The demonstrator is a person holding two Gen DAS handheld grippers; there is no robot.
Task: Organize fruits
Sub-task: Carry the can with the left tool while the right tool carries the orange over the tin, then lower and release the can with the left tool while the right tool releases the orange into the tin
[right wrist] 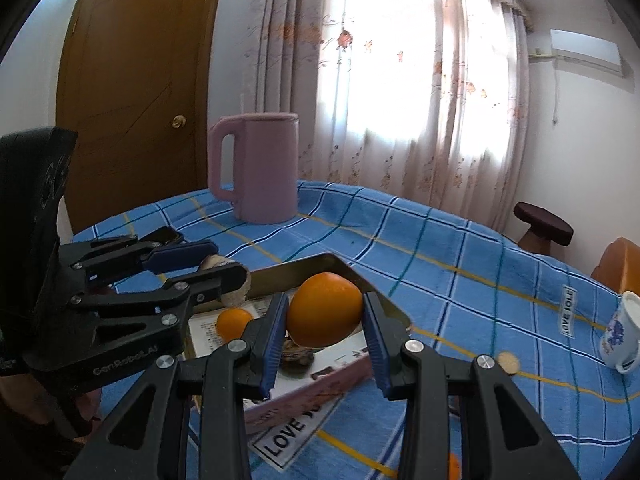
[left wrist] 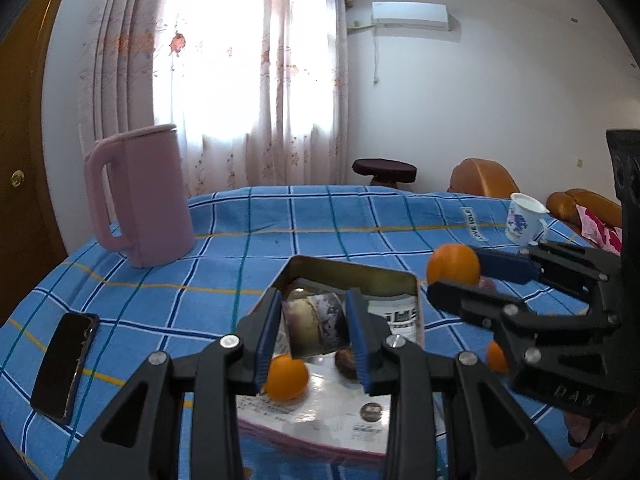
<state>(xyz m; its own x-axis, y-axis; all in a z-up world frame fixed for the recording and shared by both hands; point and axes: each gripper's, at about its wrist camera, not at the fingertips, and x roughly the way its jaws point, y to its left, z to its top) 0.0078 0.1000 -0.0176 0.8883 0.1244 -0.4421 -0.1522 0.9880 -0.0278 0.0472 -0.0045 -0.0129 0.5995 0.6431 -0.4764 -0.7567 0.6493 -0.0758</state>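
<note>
On the left, the left tool [left wrist: 313, 332] is clamping a brownish, mottled, roundish fruit [left wrist: 314, 326] between its blue pads, held above the shallow metal-rimmed tray with printed paper lining [left wrist: 356, 270] that is sitting on the blue checked worktop [left wrist: 240, 248]. A small round orange [left wrist: 286, 377] and a dark brown lump [left wrist: 347, 364] are already lying in that tray, just under the held fruit. If the left tool is lowered straight down, the fruit is likely landing on one of them and rolling.

To the right, the right tool [right wrist: 325, 320] is gripping a large smooth orange [right wrist: 325, 310], also over the tray. The two tools are working close together, so they are risking a knock that could loosen either grip. A round orange held only by two narrow pads is liable to slip, and the tray's low rim is offering little to stop it rolling onto the cloth, towards the white flowered mug [right wrist: 622, 330].
</note>
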